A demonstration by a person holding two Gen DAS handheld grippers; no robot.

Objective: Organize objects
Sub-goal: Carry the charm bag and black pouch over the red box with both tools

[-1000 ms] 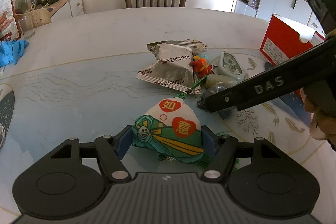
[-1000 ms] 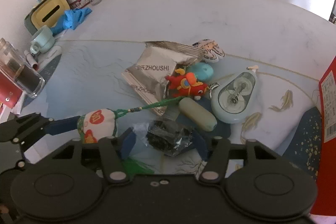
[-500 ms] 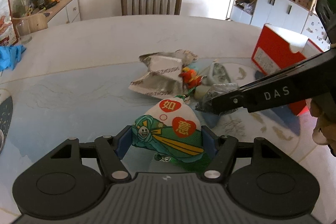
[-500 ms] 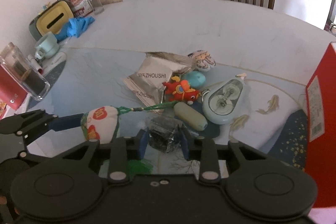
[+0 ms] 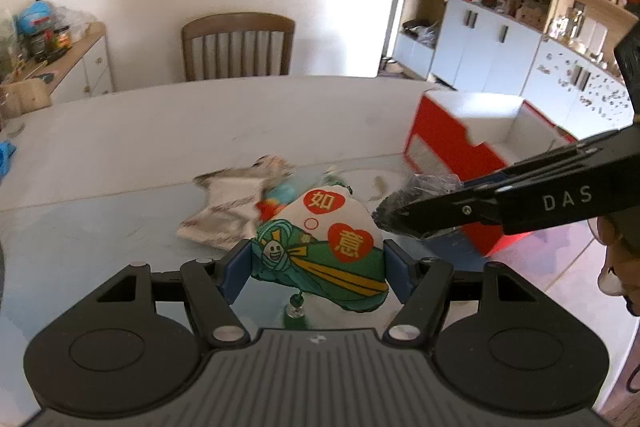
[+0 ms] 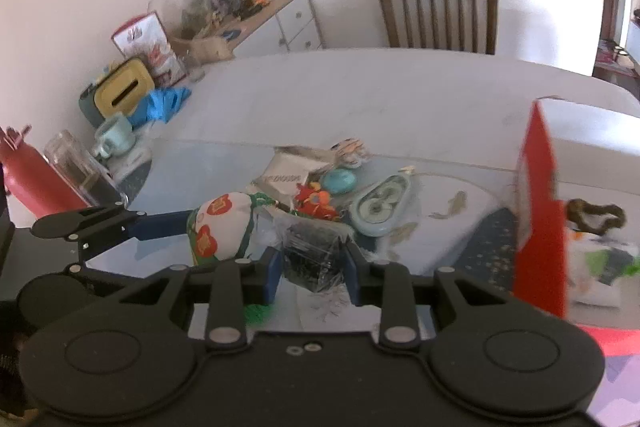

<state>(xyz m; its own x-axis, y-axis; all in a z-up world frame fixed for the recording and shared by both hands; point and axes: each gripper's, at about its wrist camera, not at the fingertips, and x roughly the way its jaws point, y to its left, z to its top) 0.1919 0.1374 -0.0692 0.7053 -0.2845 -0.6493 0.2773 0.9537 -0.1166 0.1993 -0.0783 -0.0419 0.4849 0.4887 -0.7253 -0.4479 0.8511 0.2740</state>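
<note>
The sachet (image 5: 320, 247), a green-and-white cloth charm with red hearts, sits pinched between the pads of the left gripper (image 5: 316, 269), clear of the table (image 5: 200, 119). The right gripper (image 6: 312, 267) is pressed tight on a crinkled dark packet (image 6: 314, 253), also lifted.

Step in hand, by judgement: both picks are made and the carry is under way. The likely destination is the red box (image 5: 448, 143), open-topped, ahead and to the right of the left gripper; in the right wrist view its near wall (image 6: 538, 211) stands close on the right.

The next move calls for clearing that wall before release.

Ahead of both tools lie a foil pouch (image 5: 228, 203), a red toy (image 6: 316, 203) and a tape dispenser (image 6: 380, 205). The sachet's green cord (image 6: 250, 227) trails low and may snag them. The two grippers are close; collision is a risk.
</note>
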